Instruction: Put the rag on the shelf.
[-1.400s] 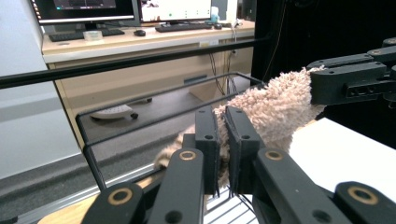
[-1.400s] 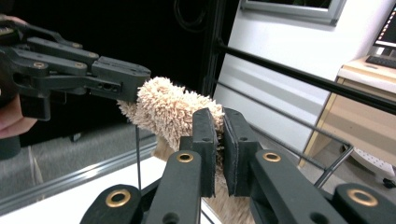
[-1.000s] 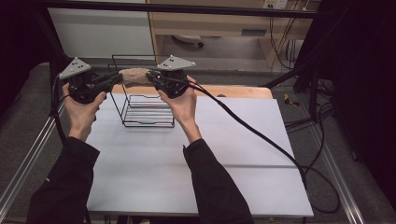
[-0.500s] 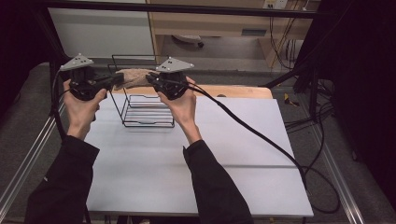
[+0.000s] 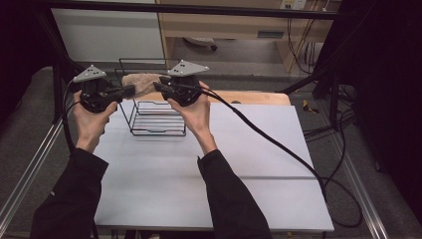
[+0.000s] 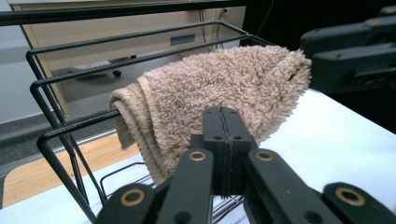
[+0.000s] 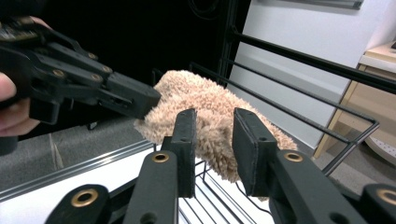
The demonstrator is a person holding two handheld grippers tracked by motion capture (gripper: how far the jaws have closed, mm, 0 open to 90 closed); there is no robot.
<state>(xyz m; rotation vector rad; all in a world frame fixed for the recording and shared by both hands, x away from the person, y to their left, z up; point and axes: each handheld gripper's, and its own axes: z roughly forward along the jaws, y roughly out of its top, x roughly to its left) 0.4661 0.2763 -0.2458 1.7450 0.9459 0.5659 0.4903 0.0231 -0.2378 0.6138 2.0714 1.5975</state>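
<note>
Beige towel (image 7: 212,121) between right fingers (image 7: 186,140)

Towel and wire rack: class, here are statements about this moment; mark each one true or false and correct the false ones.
1. The beige towel hangs over a bar of the black wire rack. True.
2. The left gripper has its jaws wide apart. False: they are closed together.
3. The right gripper clamps the towel. False: its jaws have just been opening, with a gap between them.
4. The rack stands on a white table. True.
5. The towel lies folded flat on the table. False: it is draped on the rack.
</note>
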